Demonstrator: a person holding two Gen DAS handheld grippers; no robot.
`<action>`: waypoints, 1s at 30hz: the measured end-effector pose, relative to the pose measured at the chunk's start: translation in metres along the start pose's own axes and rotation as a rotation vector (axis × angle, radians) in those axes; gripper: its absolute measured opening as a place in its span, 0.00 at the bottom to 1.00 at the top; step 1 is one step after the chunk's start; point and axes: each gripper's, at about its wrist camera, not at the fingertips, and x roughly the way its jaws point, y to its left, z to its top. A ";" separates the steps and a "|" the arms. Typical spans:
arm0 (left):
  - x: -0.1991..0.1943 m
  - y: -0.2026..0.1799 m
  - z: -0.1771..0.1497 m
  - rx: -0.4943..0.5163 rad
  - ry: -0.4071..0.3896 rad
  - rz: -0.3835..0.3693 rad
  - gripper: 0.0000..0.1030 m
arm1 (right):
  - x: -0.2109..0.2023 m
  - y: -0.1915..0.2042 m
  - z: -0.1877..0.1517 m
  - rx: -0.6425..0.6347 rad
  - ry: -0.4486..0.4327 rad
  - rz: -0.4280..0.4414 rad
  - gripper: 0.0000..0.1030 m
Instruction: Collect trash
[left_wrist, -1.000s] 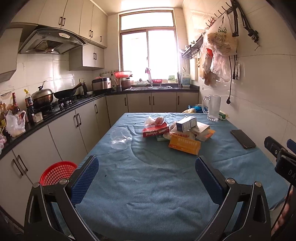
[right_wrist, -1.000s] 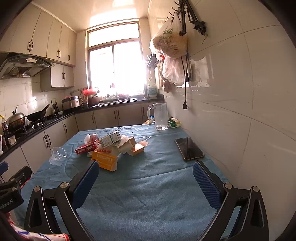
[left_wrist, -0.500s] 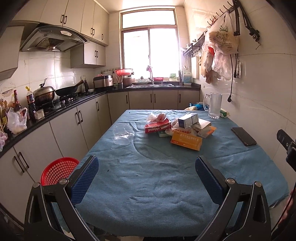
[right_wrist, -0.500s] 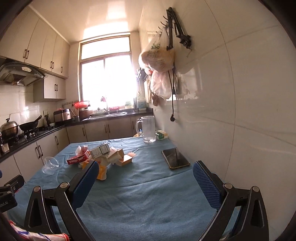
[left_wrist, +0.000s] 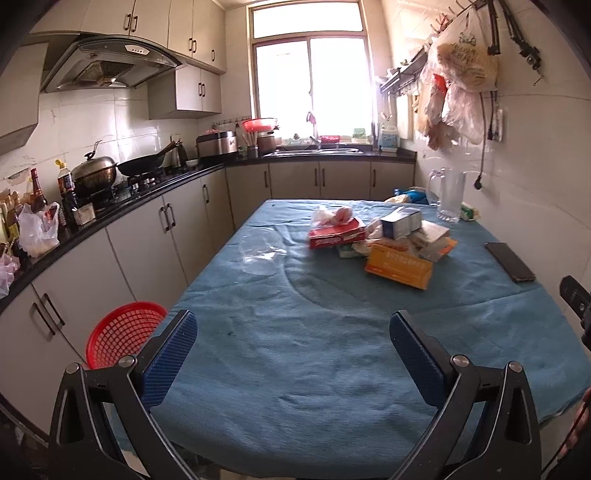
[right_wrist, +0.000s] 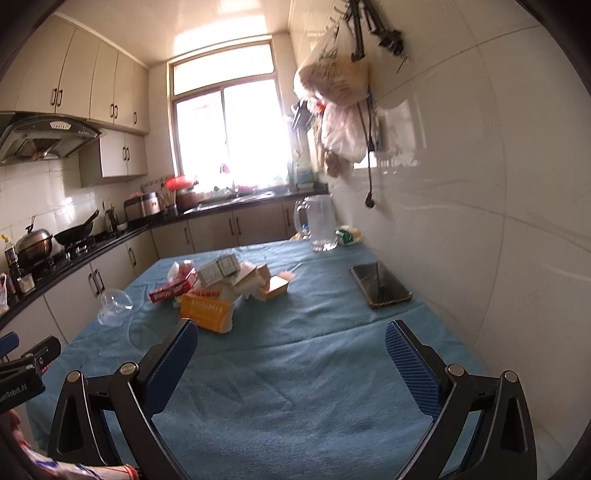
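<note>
A heap of trash lies mid-table on the blue cloth: an orange box (left_wrist: 399, 266) (right_wrist: 207, 310) in front, a red box (left_wrist: 337, 235) (right_wrist: 173, 289) with crumpled plastic on it, a white carton (left_wrist: 400, 222) (right_wrist: 218, 269) and other cardboard. A clear plastic cup (left_wrist: 258, 251) (right_wrist: 113, 305) lies on its side left of the heap. A red mesh basket (left_wrist: 123, 332) stands on the floor by the table's near left corner. My left gripper (left_wrist: 293, 354) and right gripper (right_wrist: 291, 356) hang open over the near end of the table, well short of the heap, holding nothing.
A black phone (left_wrist: 509, 261) (right_wrist: 380, 284) lies near the right wall. A glass jug (left_wrist: 448, 197) (right_wrist: 320, 226) stands at the far right corner. Cabinets and a cluttered counter (left_wrist: 110, 218) run along the left. Plastic bags (right_wrist: 336, 85) hang from wall hooks.
Both grippers have drawn back and risen a little, so the table's near edge shows now. The right view first tilted up, then came back lower. Nothing on the table moved.
</note>
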 end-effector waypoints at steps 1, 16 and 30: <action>0.002 0.003 0.001 0.002 0.002 0.009 1.00 | 0.004 0.001 -0.001 -0.003 0.011 0.007 1.00; 0.081 0.086 0.072 -0.033 0.040 0.081 1.00 | 0.063 0.015 0.005 -0.019 0.160 0.120 1.00; 0.244 0.120 0.100 -0.250 0.357 -0.214 1.00 | 0.164 0.053 0.019 0.000 0.395 0.310 1.00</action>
